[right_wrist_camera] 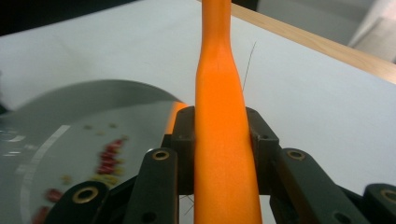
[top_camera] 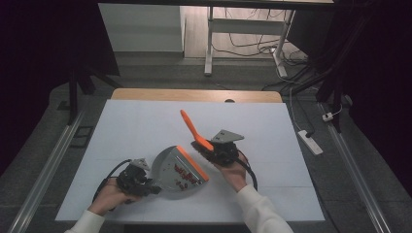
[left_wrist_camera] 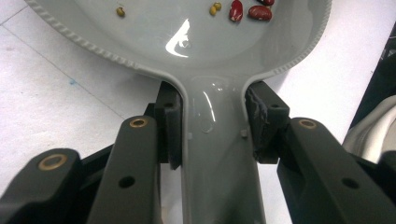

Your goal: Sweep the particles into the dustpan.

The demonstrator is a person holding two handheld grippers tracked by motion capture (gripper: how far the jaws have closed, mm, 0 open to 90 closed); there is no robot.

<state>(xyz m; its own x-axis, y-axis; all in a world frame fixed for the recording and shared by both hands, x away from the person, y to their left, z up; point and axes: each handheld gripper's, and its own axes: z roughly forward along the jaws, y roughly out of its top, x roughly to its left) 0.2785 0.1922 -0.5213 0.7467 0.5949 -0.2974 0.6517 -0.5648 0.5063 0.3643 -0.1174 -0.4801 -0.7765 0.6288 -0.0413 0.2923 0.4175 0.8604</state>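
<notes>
Grey dustpan [top_camera: 171,170], orange brush [top_camera: 193,130]

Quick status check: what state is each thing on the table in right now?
Left gripper: shut on the dustpan handle.
Right gripper: shut on the orange brush handle.
Dustpan: held by its handle, beans inside.
Brush: lifted, handle pointing up and away.
Beans: gathered in the pan, red with a few yellowish ones.

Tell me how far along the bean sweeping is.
Done, by the look of it: red and yellowish beans already lie inside the grey dustpan. In hand: the left claw is shut on the dustpan's handle, and the right claw is shut on the orange brush. Left: I see no stray beans on the white tabletop, so probably just emptying the pan.
</notes>
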